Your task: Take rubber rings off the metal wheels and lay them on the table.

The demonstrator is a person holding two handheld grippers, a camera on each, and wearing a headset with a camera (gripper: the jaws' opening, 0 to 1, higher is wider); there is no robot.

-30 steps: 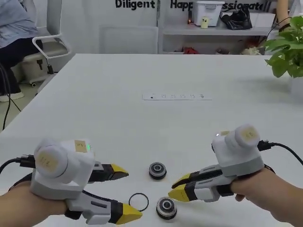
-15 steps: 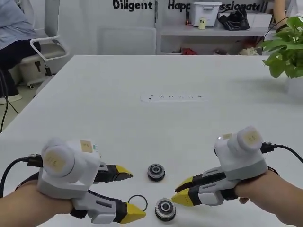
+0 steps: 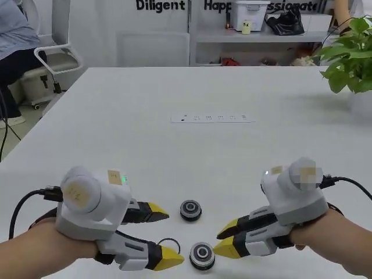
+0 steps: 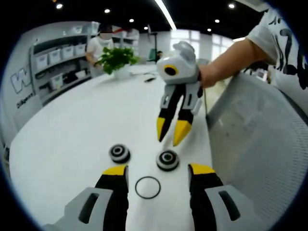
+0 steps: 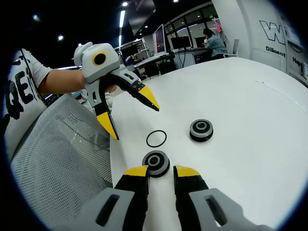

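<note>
Two metal wheels with dark rubber rims lie near the table's front edge, one [image 3: 190, 210] farther, one [image 3: 201, 254] nearer. A loose black rubber ring [image 3: 169, 242] lies flat to their left, partly behind a jaw. My left gripper [image 3: 165, 233] is open, and the ring [image 4: 147, 187] lies on the table between its jaws. My right gripper [image 3: 224, 238] is open with a narrow gap, its tips just right of the nearer wheel [image 5: 156, 162], apart from it. The farther wheel [image 5: 201, 129] and the ring [image 5: 156, 138] lie beyond.
A flat white power strip [image 3: 213, 118] sits mid-table. A potted plant [image 3: 349, 52] stands at the far right corner. An office chair [image 3: 55, 52] is off the table's left. A grey mesh chair back [image 5: 57, 163] stands close behind the front edge.
My left gripper has moved right, so that its jaws now straddle the loose ring. My right gripper has sunk slightly towards the nearer wheel. Wheels and ring lie as before.
</note>
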